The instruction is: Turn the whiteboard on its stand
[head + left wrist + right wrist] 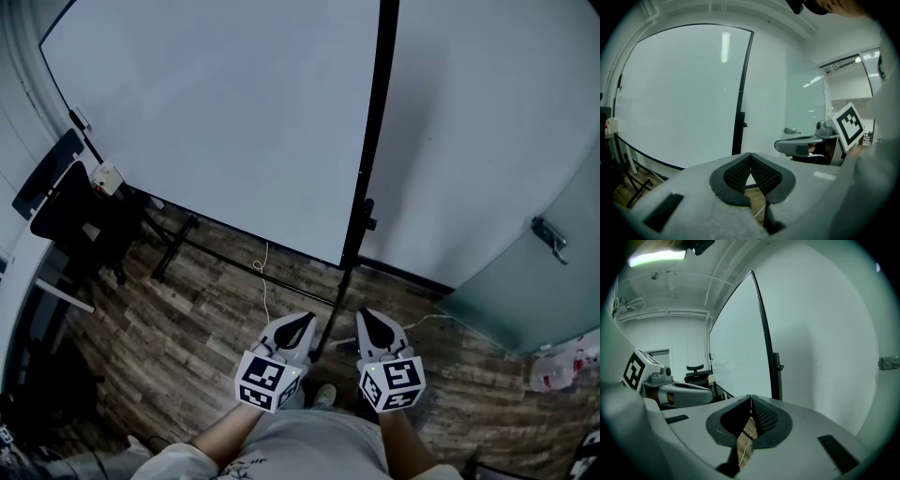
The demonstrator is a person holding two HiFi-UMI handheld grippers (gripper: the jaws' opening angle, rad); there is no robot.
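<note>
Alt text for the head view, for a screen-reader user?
A large blank whiteboard on a black stand fills the upper frame. Below it the left gripper and right gripper, both shut and empty, are held side by side over a wood-plank floor; a black office chair stands at left.

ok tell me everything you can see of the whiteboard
The whiteboard is a large, blank white panel with a thin dark edge, glossy enough to show a strip-light reflection. It stands upright on a black stand whose post runs up its right edge, with a clamp knob; the feet rest on the wood floor.
</note>
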